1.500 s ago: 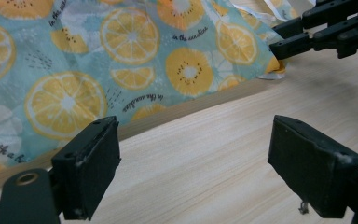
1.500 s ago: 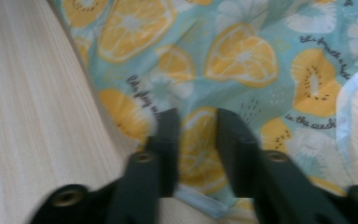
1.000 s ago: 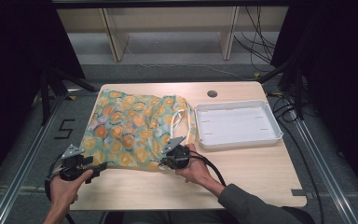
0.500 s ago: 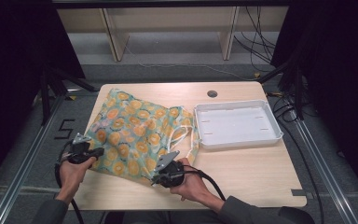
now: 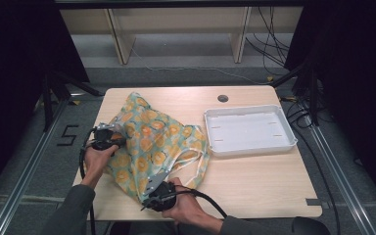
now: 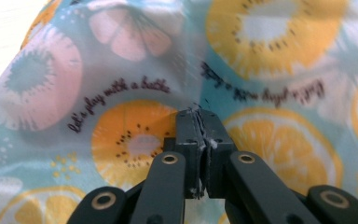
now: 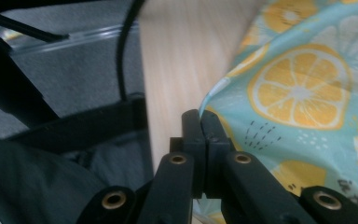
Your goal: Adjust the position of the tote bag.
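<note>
The left gripper (image 5: 119, 141) is clamped on the left edge of the thin teal drawstring bag printed with orange citrus slices (image 5: 152, 142), its jaws having just closed there with the fabric between them. The bag lies left of centre on the pale wooden table (image 5: 254, 176), its long axis running far-left to near-right. At the near corner, the right gripper (image 5: 149, 188) pinches the fabric too. The white plastic tray (image 5: 248, 131) sits to the right, nearer the right gripper.

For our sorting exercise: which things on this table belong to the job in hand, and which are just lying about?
In the job:
- fruit-print cloth bag, pinched at two places
- left tongs, shut on the bag
- right tongs, shut on the bag's edge

Lying about:
- white tray, empty, to the bag's right
- wooden table
</note>
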The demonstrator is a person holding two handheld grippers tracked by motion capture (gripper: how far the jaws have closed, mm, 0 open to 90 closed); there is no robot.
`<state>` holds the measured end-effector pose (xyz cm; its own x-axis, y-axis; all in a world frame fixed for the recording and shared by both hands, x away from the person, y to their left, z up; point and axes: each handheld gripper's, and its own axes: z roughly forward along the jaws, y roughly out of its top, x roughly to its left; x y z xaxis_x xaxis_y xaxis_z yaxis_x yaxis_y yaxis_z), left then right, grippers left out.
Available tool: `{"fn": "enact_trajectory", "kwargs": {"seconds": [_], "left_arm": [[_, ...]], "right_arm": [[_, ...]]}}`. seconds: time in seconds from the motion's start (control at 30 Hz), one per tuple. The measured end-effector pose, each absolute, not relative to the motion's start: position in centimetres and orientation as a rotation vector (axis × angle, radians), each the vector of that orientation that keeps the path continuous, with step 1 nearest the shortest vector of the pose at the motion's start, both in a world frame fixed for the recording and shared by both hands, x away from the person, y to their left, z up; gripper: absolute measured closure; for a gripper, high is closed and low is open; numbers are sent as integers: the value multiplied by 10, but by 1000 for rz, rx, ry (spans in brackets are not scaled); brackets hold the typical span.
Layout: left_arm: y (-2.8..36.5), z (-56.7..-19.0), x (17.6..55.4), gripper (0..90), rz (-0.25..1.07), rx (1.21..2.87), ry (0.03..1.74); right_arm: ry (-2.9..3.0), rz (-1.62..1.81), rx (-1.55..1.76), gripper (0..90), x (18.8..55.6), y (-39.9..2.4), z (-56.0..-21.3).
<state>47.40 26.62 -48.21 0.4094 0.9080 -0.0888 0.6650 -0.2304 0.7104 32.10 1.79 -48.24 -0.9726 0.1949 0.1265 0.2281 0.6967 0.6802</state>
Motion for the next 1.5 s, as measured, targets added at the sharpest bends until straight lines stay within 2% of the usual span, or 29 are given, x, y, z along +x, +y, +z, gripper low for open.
{"fn": "enact_trajectory", "kwargs": {"seconds": [0.27,0.37,0.47,0.53,0.6,0.63,0.67,0.83,1.0,1.1,1.23,1.33,1.43,1.5], "left_arm": [[249,-480,498,867,458,2059,1242],[249,-480,497,835,477,2081,1237],[259,-475,485,751,486,2040,1260],[265,-469,471,676,508,2007,1262],[274,-462,455,582,521,1975,1277],[282,-458,445,553,516,2005,1264],[284,-456,437,539,513,1960,1280],[297,-448,391,414,478,1960,1310],[299,-461,358,292,374,1947,1389],[300,-466,348,264,319,1937,1428],[292,-464,332,225,287,1851,1424],[275,-459,317,216,283,1889,1340],[255,-459,308,215,251,1947,1270],[242,-463,307,217,243,1998,1223]], "right_arm": [[-2813,-1181,-335,900,320,39,-485],[-2811,-1175,-342,900,321,40,-486],[-2762,-1192,-383,804,326,34,-484],[-2773,-1189,-379,654,330,25,-474],[-2777,-1226,-432,574,338,11,-462],[-2790,-1255,-421,548,346,1,-455],[-2795,-1294,-450,530,353,-9,-449],[-2921,-1347,-745,506,396,-74,-428],[-2947,-1287,-1117,499,436,-126,-438],[-2921,-1245,-1250,490,449,-139,-442],[-2904,-1198,-1328,489,466,-144,-447],[-2850,-1196,-1353,535,478,-143,-455],[-2851,-1216,-1331,675,487,-141,-463],[-2832,-1240,-1331,825,488,-140,-465]]}}
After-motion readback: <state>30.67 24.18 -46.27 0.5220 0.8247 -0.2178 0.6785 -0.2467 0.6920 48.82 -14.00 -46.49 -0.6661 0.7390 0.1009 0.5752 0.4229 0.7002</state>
